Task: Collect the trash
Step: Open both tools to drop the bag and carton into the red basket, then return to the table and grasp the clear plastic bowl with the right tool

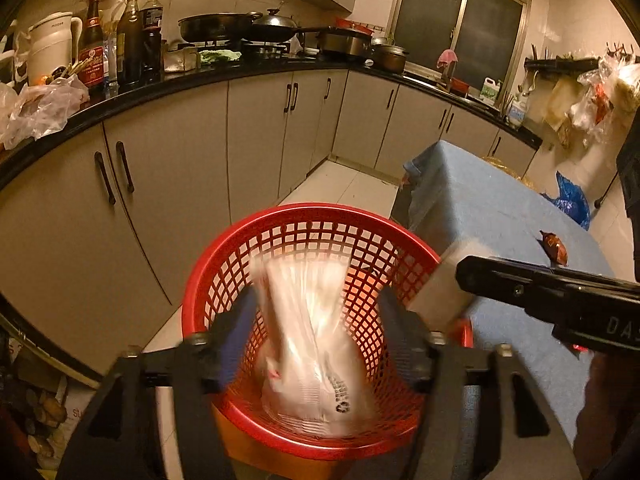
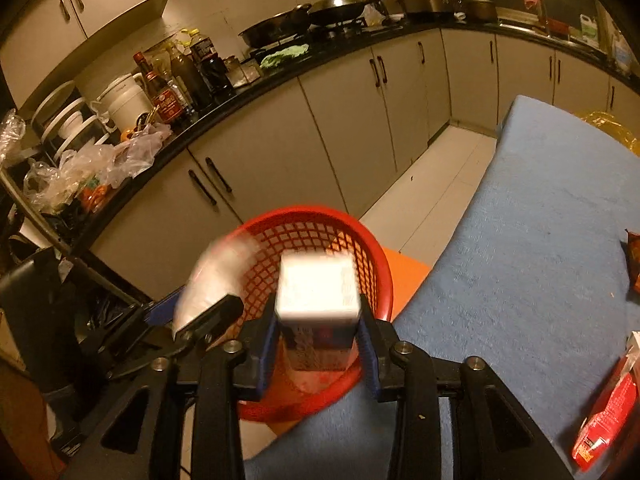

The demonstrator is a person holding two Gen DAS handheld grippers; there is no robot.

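Note:
A red mesh basket (image 1: 320, 220) (image 2: 320, 220) stands below both grippers, beside the blue-covered table. In the left wrist view a blurred white plastic bag (image 1: 312, 340) hangs inside the basket between the fingers of my left gripper (image 1: 316, 308), whose jaws stand wider than the bag and do not press it. In the right wrist view a blurred white carton (image 2: 318, 288) sits over the basket between the blue pads of my right gripper (image 2: 319, 316), which stand just off its sides. The carton (image 1: 444, 280) also shows at the right of the left wrist view.
The blue-covered table (image 2: 540, 220) carries a brown snack wrapper (image 1: 554, 246) and a red packet (image 2: 600, 428). An orange stool (image 2: 404, 276) bears the basket. Grey cabinets (image 1: 180, 184) and a black counter with bottles (image 1: 132, 40) and plastic bags (image 2: 100, 164) run along the left.

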